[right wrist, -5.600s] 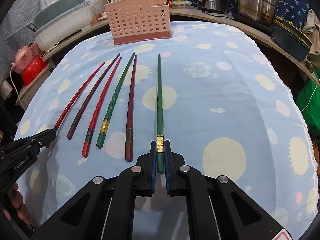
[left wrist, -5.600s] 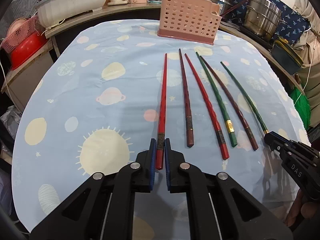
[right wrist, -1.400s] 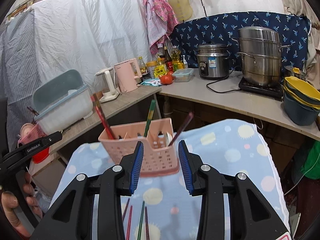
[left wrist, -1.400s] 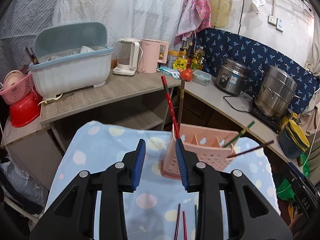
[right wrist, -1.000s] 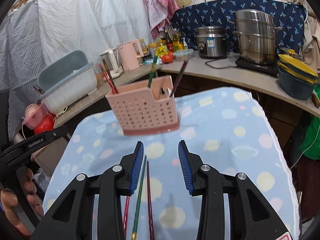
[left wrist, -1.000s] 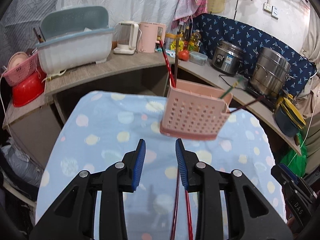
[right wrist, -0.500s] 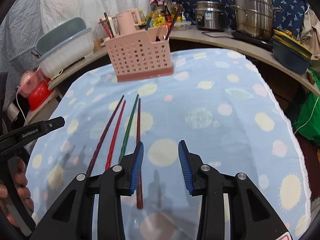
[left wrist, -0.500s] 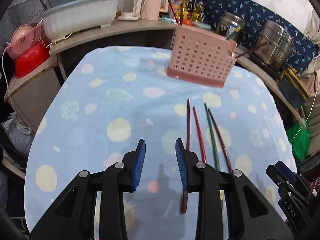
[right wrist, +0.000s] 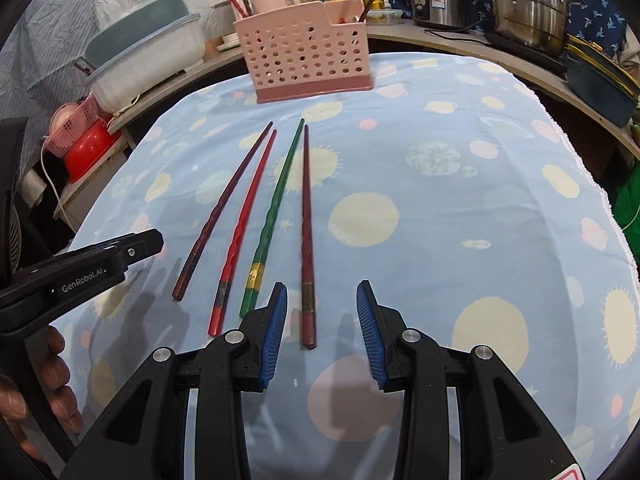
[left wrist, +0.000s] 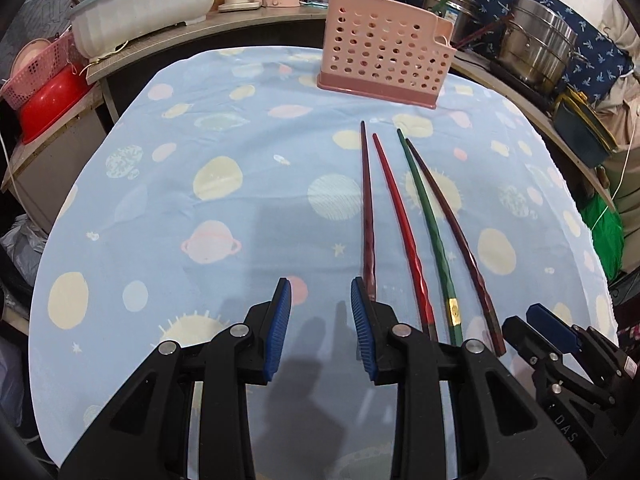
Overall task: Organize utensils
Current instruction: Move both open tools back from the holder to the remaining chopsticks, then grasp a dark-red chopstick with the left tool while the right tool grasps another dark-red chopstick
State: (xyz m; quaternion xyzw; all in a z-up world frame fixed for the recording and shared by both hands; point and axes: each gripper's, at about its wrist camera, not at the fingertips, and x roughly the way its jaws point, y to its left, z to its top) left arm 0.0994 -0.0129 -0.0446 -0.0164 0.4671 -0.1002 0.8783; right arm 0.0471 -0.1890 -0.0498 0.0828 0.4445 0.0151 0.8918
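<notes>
Several chopsticks lie side by side on the blue cloth: a dark maroon one [left wrist: 366,204], a red one [left wrist: 400,220], a green one [left wrist: 428,224] and a dark brown one [left wrist: 452,220]. The pink perforated holder [left wrist: 384,62] stands at the far end with several chopsticks standing in it. My left gripper [left wrist: 320,320] is open and empty, its right finger beside the maroon chopstick's near end. My right gripper [right wrist: 320,320] is open and empty, with the near end of the dark brown chopstick [right wrist: 306,232] between its fingers. The holder also shows in the right wrist view [right wrist: 308,64].
A white and teal dish drainer [left wrist: 140,4], a red basin [left wrist: 52,100] and kettles stand on the counter at the back left. Steel pots [left wrist: 536,46] and stacked bowls [right wrist: 600,76] stand at the back right. The table edge curves close on both sides.
Both grippers have come down from the holder toward the near ends of the chopsticks on the cloth. Both stay open and empty.
</notes>
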